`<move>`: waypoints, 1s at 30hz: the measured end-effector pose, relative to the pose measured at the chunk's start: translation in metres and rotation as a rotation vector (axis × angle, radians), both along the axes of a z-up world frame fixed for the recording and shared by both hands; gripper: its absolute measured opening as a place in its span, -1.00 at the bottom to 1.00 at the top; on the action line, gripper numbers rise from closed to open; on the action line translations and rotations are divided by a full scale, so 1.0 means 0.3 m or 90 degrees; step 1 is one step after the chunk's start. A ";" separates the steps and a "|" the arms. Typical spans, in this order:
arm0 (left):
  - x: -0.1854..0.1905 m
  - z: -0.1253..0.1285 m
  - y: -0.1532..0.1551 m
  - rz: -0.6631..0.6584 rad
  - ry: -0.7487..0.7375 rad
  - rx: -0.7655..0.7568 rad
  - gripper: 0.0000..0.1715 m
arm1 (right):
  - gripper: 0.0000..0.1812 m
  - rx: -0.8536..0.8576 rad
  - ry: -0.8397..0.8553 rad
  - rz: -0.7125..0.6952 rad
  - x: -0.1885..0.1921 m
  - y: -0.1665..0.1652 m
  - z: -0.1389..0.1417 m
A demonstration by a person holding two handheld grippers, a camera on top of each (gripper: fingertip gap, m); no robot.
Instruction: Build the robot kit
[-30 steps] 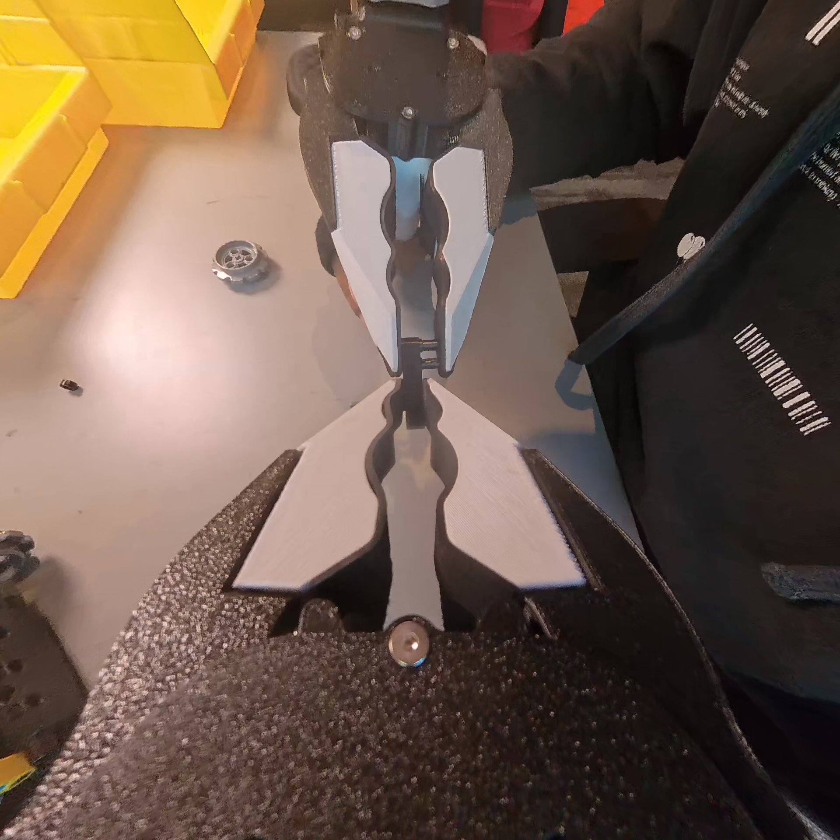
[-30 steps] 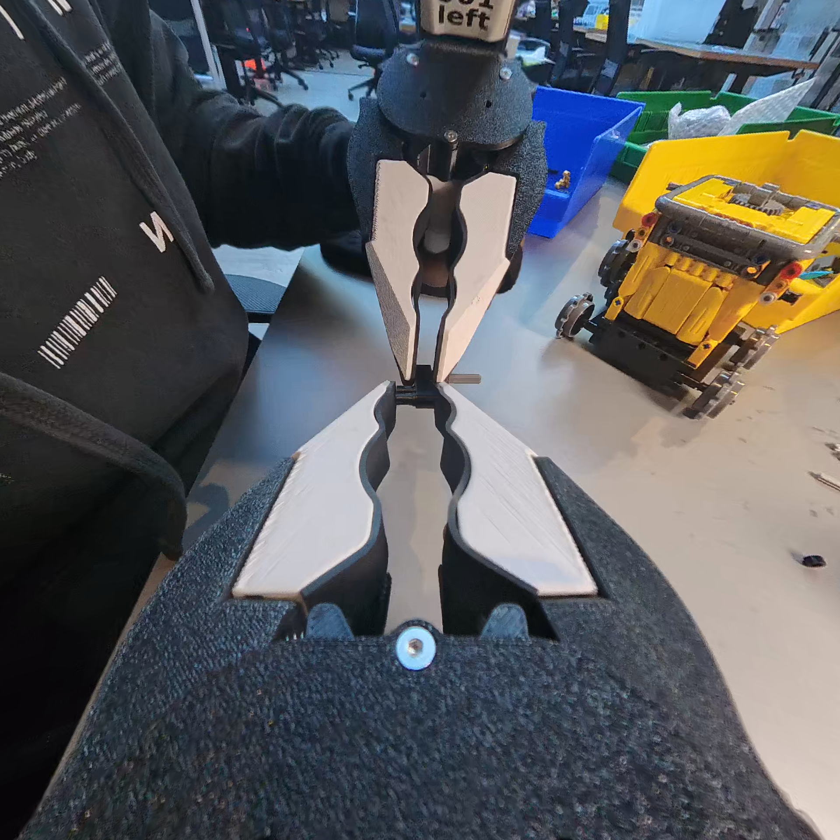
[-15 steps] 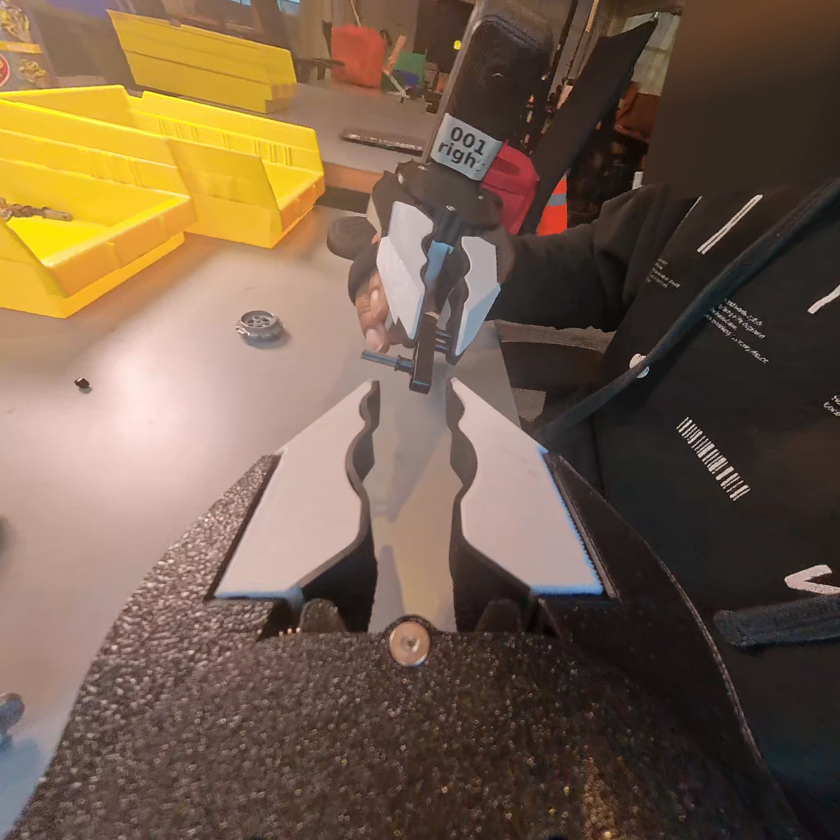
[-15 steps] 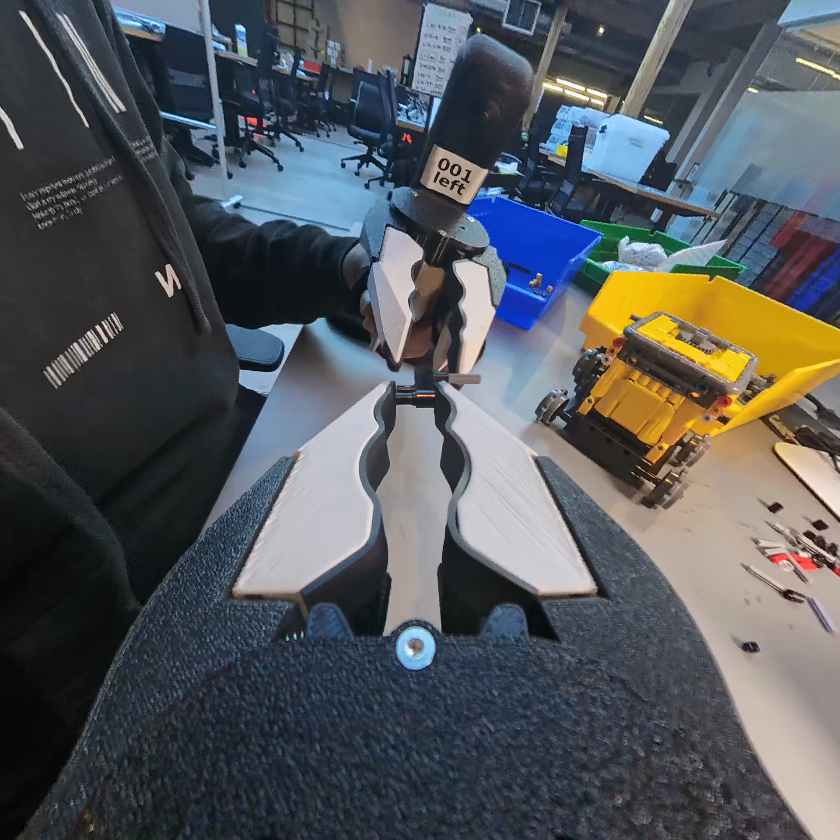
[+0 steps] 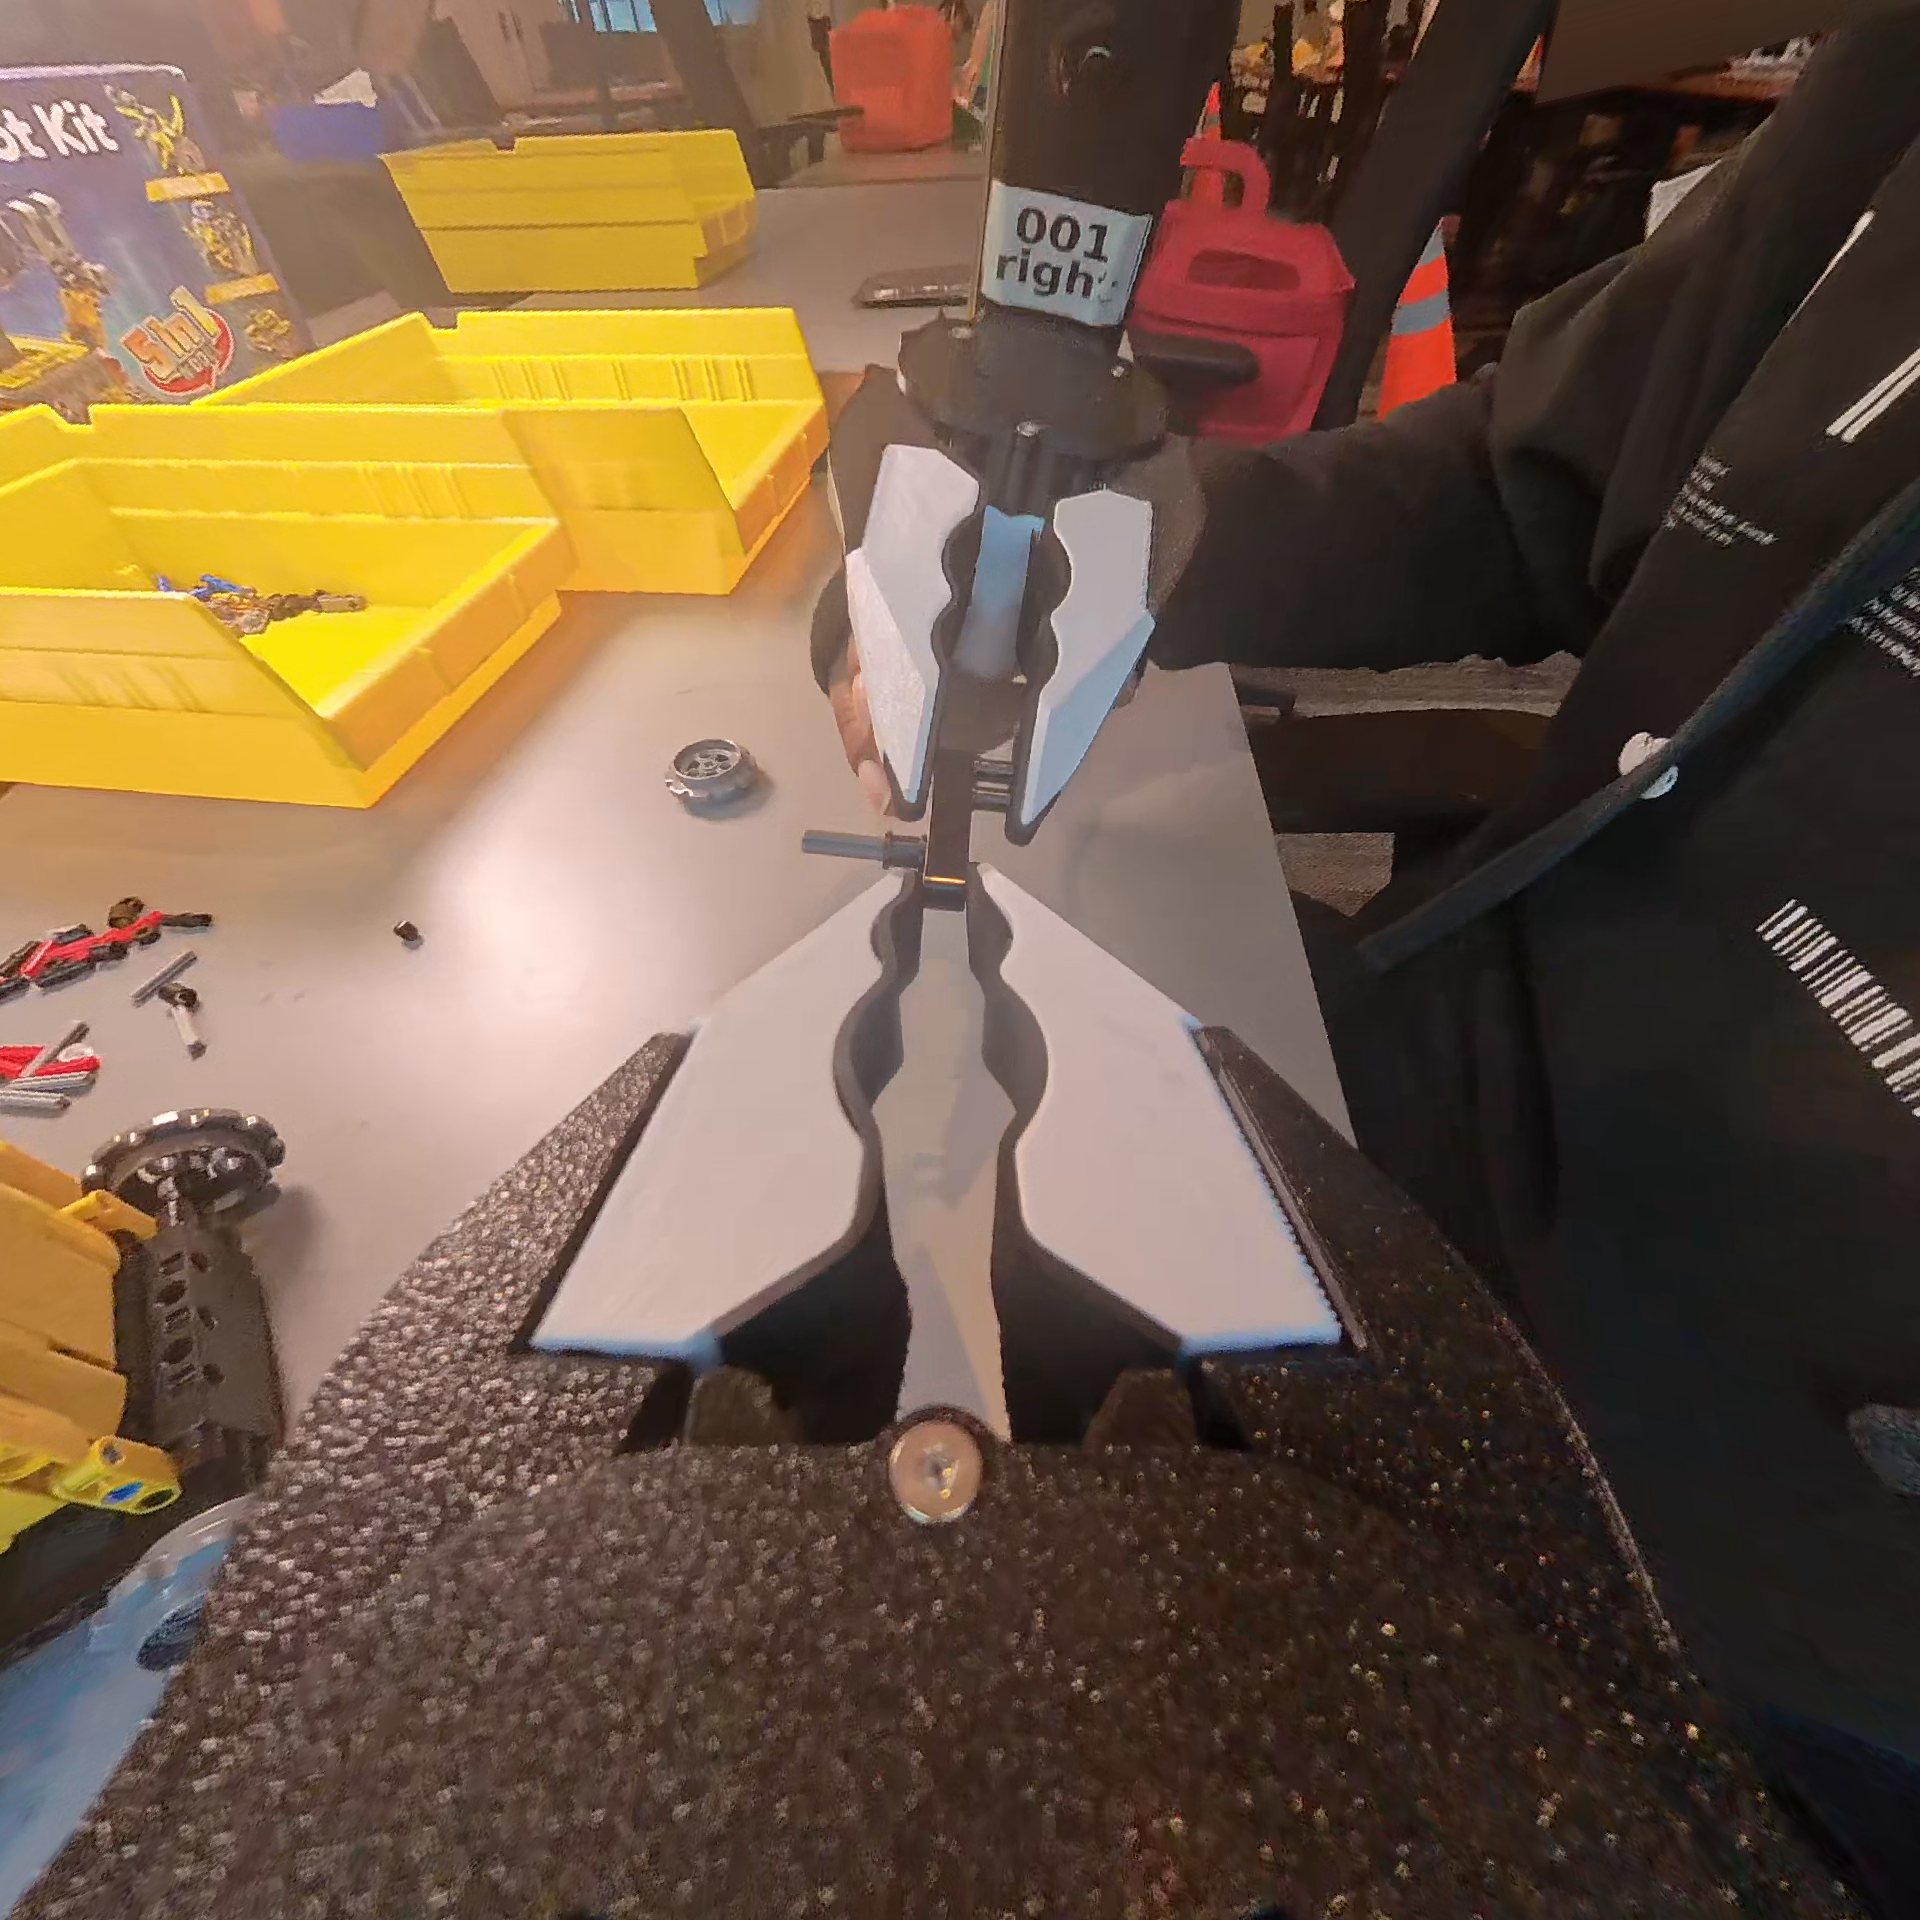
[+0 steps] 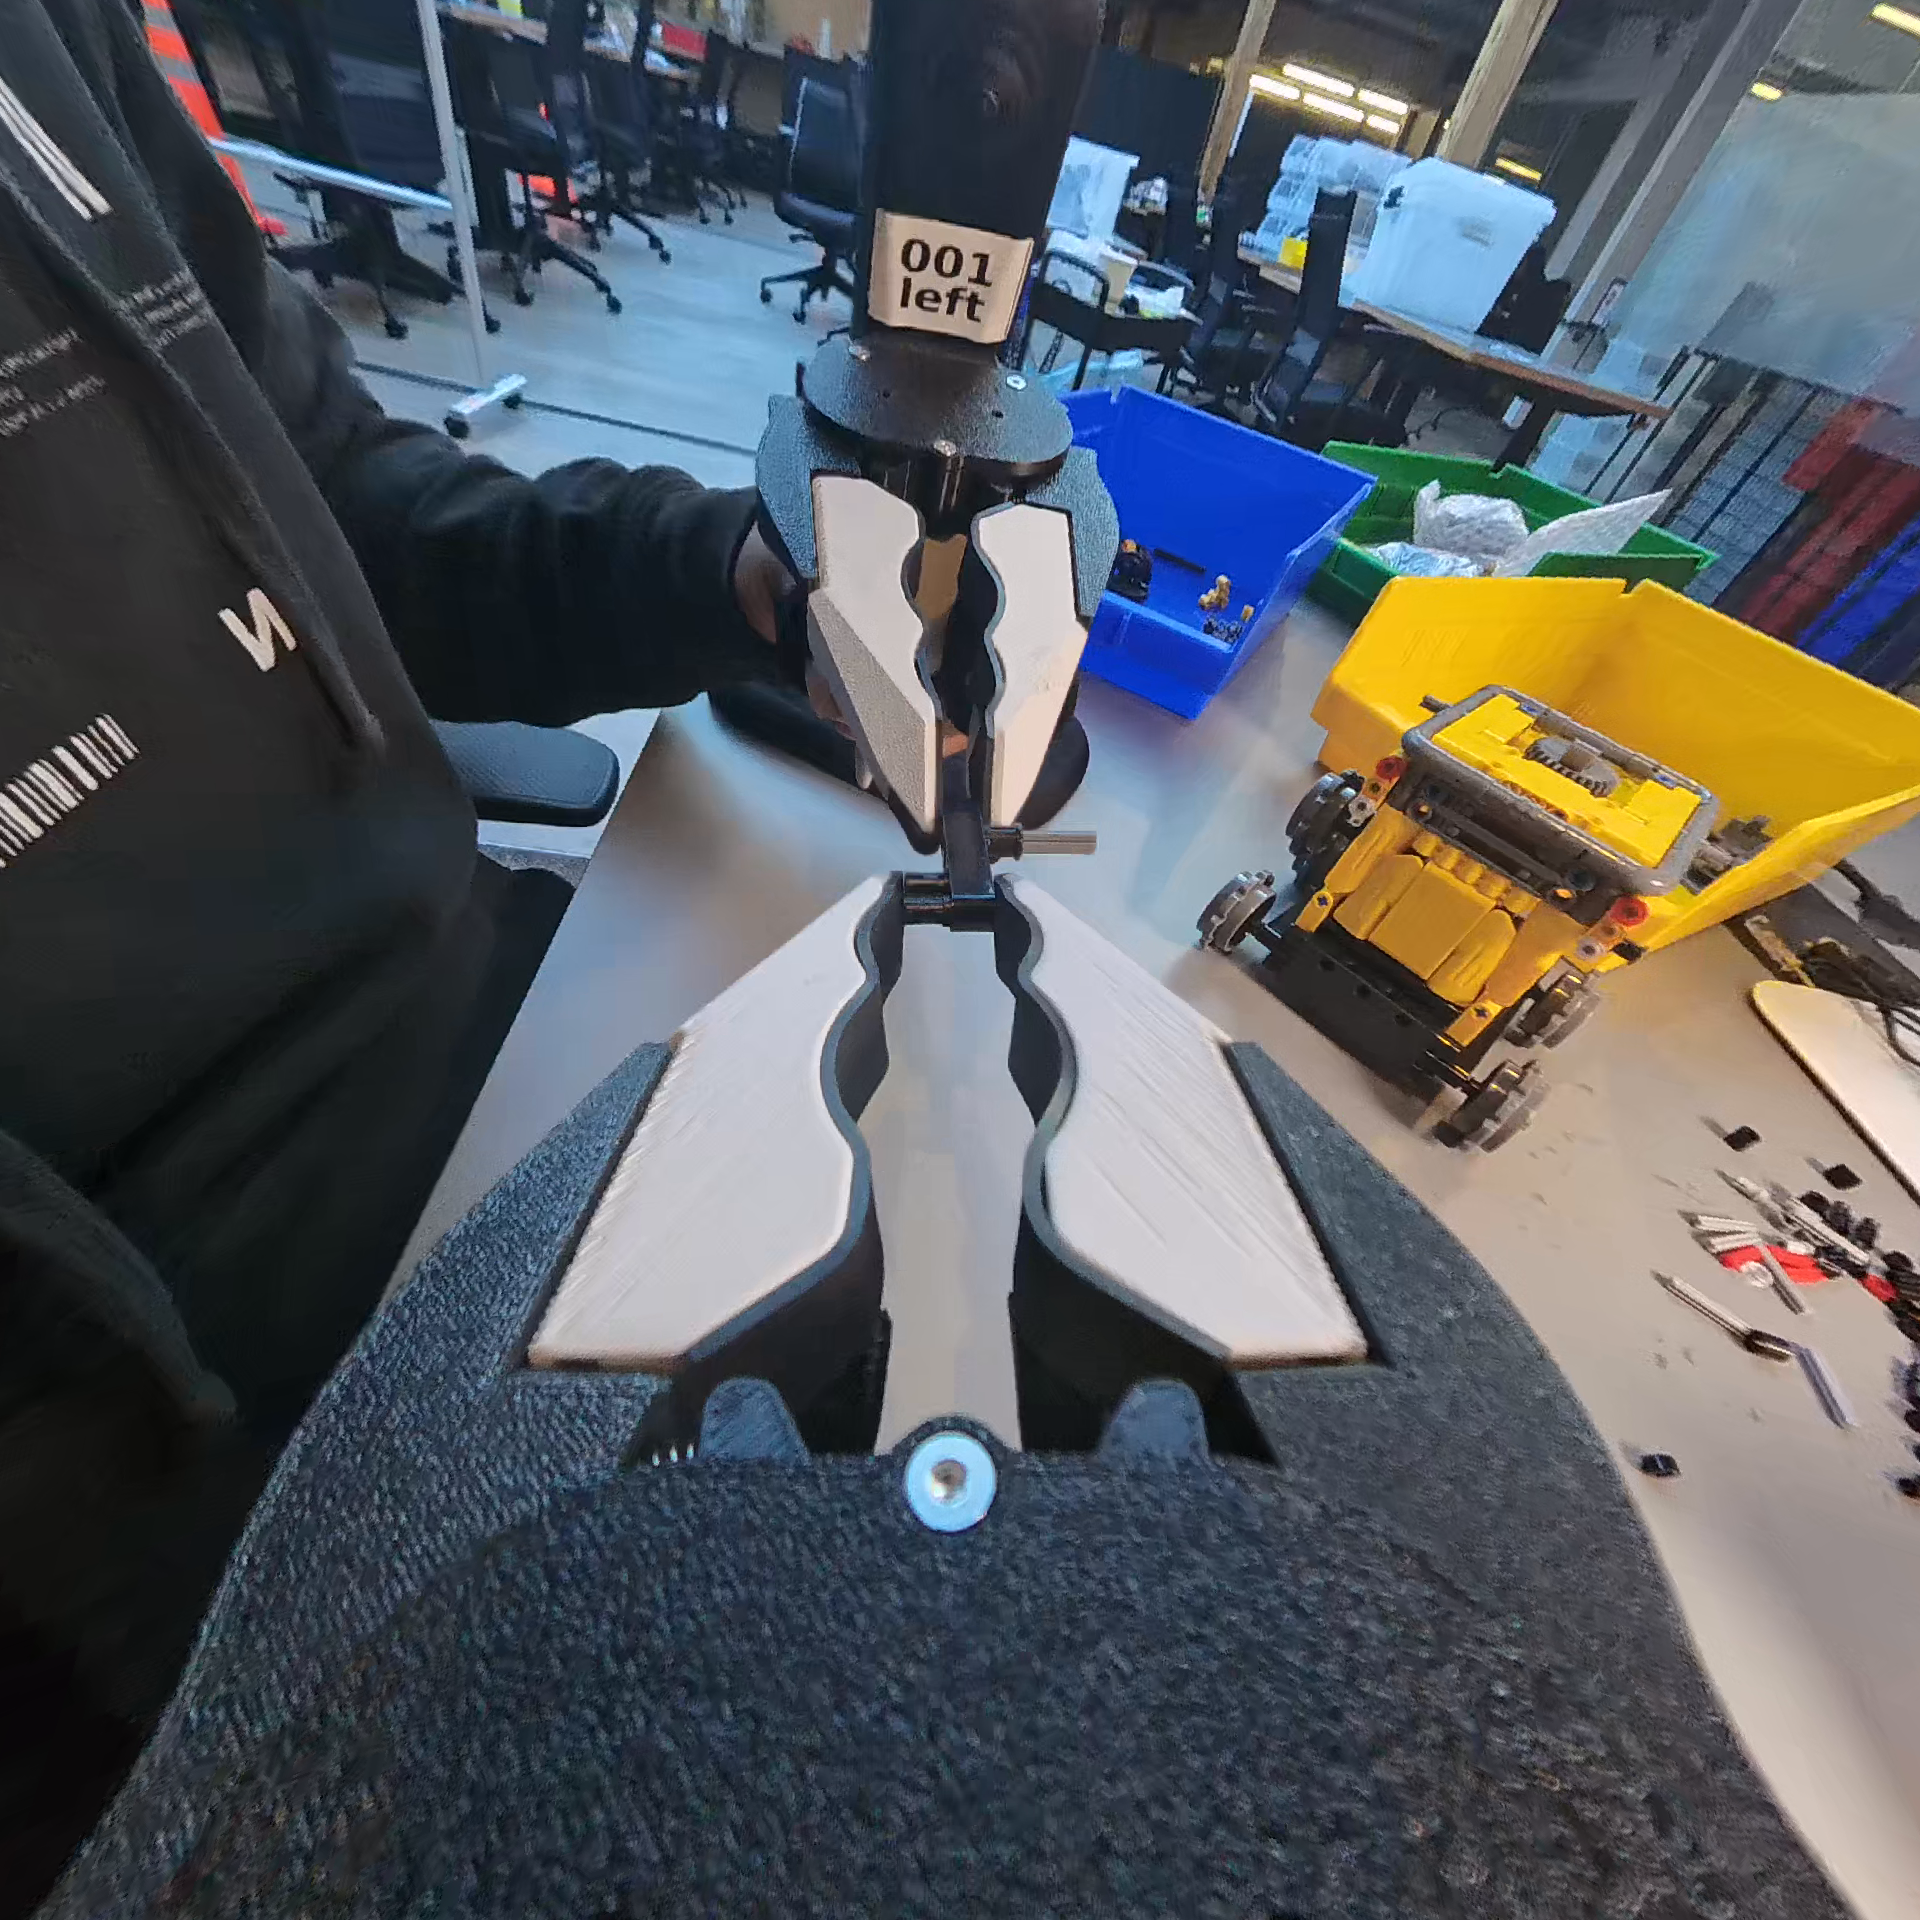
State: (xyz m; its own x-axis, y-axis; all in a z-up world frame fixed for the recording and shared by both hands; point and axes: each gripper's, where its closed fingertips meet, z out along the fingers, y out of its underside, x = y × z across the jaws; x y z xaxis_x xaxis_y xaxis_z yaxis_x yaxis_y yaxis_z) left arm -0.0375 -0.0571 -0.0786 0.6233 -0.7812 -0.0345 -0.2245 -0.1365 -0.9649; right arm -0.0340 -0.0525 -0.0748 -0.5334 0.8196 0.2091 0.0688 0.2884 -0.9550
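A small black beam [image 5: 948, 844] with a dark pin [image 5: 847, 844] sticking out sideways hangs in the air between the two grippers, above the grey table [image 5: 540, 935]. My left gripper [image 5: 943, 896] is shut on the beam's near end. My right gripper [image 6: 948, 899] is shut on a short black cross pin [image 6: 935, 894] at the other end of the same piece. In the right wrist view the beam [image 6: 966, 847] carries a grey axle [image 6: 1055, 840]. The grippers meet tip to tip, each showing in the other's view: the right gripper [image 5: 966, 816] and the left gripper [image 6: 961, 821].
Yellow bins [image 5: 416, 540] and a loose wheel [image 5: 712, 771] lie far left. A yellow toy vehicle [image 6: 1475, 914] stands on the table, with a yellow bin [image 6: 1662, 665] and blue bin [image 6: 1195, 582] behind. Small loose parts [image 6: 1787, 1247] are scattered. A person in a black hoodie [image 5: 1662, 935] stands at the table edge. My left and right fingertips are right by each other.
The left gripper, open and drawn back half a second ago, has closed on the beam's end. The right gripper kept hold of the piece. Both views have tilted upward.
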 end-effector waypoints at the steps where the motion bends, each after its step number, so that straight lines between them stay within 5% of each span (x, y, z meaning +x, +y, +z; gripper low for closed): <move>1: 0.000 0.000 0.003 -0.002 -0.004 -0.004 -0.93 | -0.82 -0.006 -0.009 0.003 -0.001 0.003 -0.001; 8: -0.038 -0.063 0.082 0.006 0.050 -0.063 -0.93 | -0.81 0.009 -0.071 -0.053 -0.034 0.085 -0.083; 21: -0.097 -0.140 0.182 0.044 0.059 -0.162 -0.93 | -0.82 0.340 -0.037 -0.162 -0.111 0.194 -0.168; 30: -0.161 -0.128 0.217 0.045 -0.003 -0.159 -0.93 | -0.84 0.187 -0.062 -0.117 -0.178 0.233 -0.171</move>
State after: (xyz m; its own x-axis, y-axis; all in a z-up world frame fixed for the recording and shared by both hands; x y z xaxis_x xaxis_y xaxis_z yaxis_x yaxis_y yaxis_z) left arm -0.0858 0.0079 -0.1171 0.6764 -0.7197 0.1565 -0.2017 -0.3853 -0.9005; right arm -0.0875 0.0174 -0.1262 -0.4122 0.8158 0.4057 0.2316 0.5245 -0.8193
